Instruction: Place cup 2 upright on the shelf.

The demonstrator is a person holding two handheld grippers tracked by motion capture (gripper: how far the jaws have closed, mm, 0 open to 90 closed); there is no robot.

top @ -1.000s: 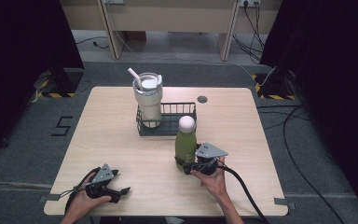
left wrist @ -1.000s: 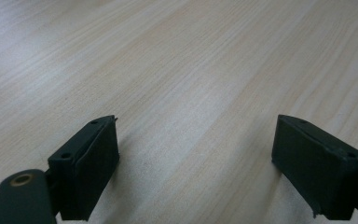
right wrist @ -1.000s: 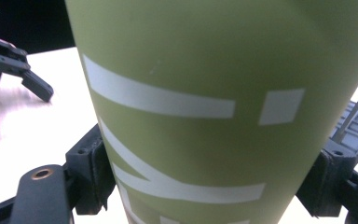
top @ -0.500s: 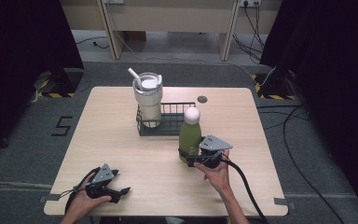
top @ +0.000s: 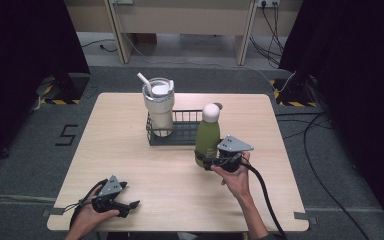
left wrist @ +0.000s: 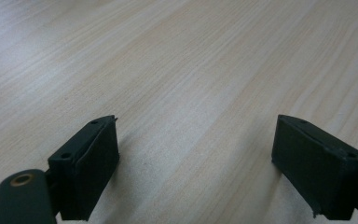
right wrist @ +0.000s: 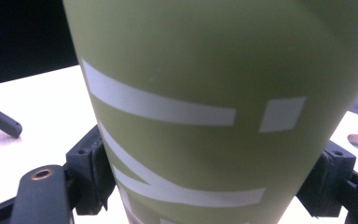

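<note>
Bottle (top: 207,134), green, sits clamped low in my right gripper (top: 211,161), just near of the basket (top: 180,137); I keep it upright, clearing the rim. Left gripper (top: 130,205) rests open, near-left.

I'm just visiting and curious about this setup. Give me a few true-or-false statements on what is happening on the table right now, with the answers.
1. The right gripper is clamped on the green bottle. True.
2. The green bottle has a black cap. False: its cap is white.
3. The cream tumbler with a straw stands in the black wire basket. True.
4. The left gripper holds a spoon. False: its jaws stand open with nothing between them, low over the bare wooden table.
5. The green bottle lies on its side inside the basket. False: it is upright, held at the basket's near right corner; whether it is over the basket or just in front, I cannot tell.
</note>
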